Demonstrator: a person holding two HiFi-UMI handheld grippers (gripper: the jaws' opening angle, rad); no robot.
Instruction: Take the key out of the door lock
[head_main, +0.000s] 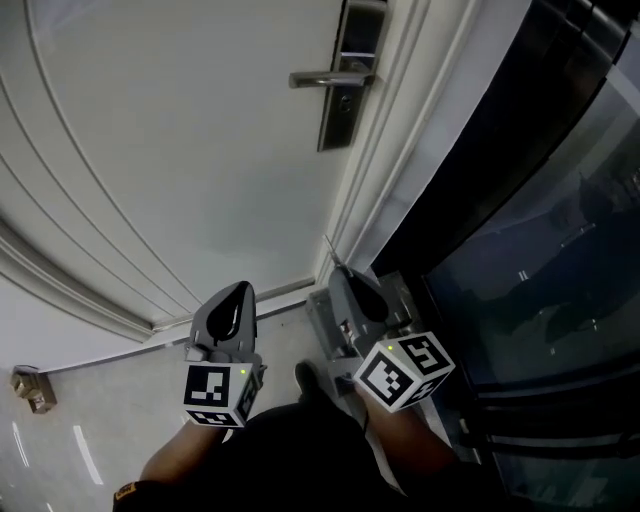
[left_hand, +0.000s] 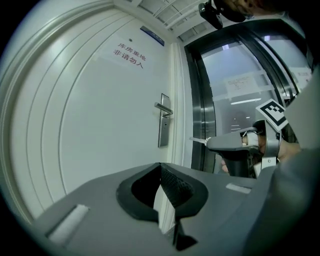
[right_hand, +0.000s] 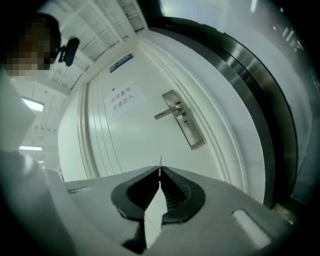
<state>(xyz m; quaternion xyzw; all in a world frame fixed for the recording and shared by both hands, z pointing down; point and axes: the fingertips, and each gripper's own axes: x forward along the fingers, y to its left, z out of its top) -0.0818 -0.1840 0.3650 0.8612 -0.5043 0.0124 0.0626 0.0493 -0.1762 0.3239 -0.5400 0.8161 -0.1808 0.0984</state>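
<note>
The white door (head_main: 170, 150) has a silver lever handle (head_main: 330, 78) on a long lock plate (head_main: 342, 100), and nothing sticks out of the plate's keyhole. Both grippers hang low, well back from the door. My right gripper (head_main: 338, 272) is shut on a thin metal key (head_main: 329, 248), whose blade pokes out past the tip. The same key (right_hand: 160, 161) rises from the jaws in the right gripper view, and shows as a small blade (left_hand: 198, 140) in the left gripper view. My left gripper (head_main: 240, 292) is shut with nothing in it.
A dark glass panel (head_main: 540, 220) with a metal frame stands right of the door frame (head_main: 385, 170). A small brown object (head_main: 32, 388) lies on the floor at the left. A printed sign (left_hand: 129, 55) is high on the door. A shoe (head_main: 310, 378) shows between the grippers.
</note>
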